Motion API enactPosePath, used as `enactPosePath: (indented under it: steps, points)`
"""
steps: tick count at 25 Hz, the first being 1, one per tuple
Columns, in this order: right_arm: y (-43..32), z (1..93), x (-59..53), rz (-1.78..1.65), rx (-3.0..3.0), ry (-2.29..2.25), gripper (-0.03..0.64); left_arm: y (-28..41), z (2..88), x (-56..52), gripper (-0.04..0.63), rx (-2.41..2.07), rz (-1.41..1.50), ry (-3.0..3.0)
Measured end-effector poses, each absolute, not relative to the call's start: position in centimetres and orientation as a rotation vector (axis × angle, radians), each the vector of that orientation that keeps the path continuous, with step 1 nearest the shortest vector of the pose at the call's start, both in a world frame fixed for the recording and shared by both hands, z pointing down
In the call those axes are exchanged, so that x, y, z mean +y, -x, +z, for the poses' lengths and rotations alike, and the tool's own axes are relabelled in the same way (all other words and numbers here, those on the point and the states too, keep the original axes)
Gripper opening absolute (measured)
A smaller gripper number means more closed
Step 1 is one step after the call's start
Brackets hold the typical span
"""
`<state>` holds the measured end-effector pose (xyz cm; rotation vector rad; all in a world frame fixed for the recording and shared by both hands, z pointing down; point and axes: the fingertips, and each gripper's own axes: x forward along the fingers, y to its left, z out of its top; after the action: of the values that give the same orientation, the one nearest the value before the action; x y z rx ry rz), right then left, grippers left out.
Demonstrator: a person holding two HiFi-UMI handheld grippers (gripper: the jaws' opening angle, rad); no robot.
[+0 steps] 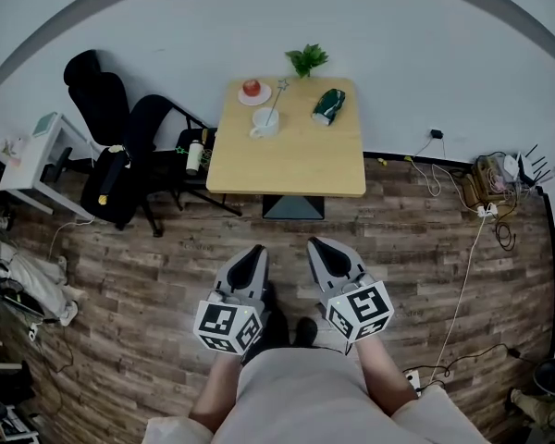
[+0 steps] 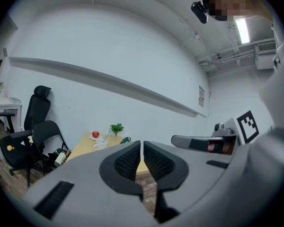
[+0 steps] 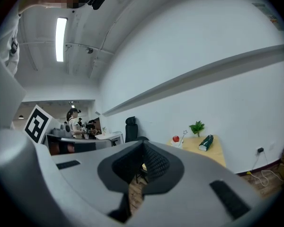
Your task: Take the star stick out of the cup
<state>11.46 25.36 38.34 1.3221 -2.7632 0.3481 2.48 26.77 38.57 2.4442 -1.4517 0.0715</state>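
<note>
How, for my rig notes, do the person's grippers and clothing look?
The left gripper and right gripper are grey, tapering shells with black ribbed pads. Each carries a white cube with black square markers. No cables show. The person wears beige clothing.

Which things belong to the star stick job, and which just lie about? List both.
Job in hand: star stick, white cup, wooden table.
Lying about: apple, potted plant, green packet, black chairs.
</note>
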Motion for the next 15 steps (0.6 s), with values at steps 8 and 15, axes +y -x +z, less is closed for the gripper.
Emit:
enactPosePath:
  steps: [8, 15]
  points:
    - [-9.2, 37.8, 19.8, 0.328, -2.725, -1.342, 0.032, -0.2, 38.1, 20.9, 0.021, -1.420, 0.078, -2.480]
    - [-6.5, 38.1, 15.3, 0.328, -2.704, -1.345, 0.067, 2.3, 38.2, 16.1, 0.023, -1.407, 0.092, -2.505]
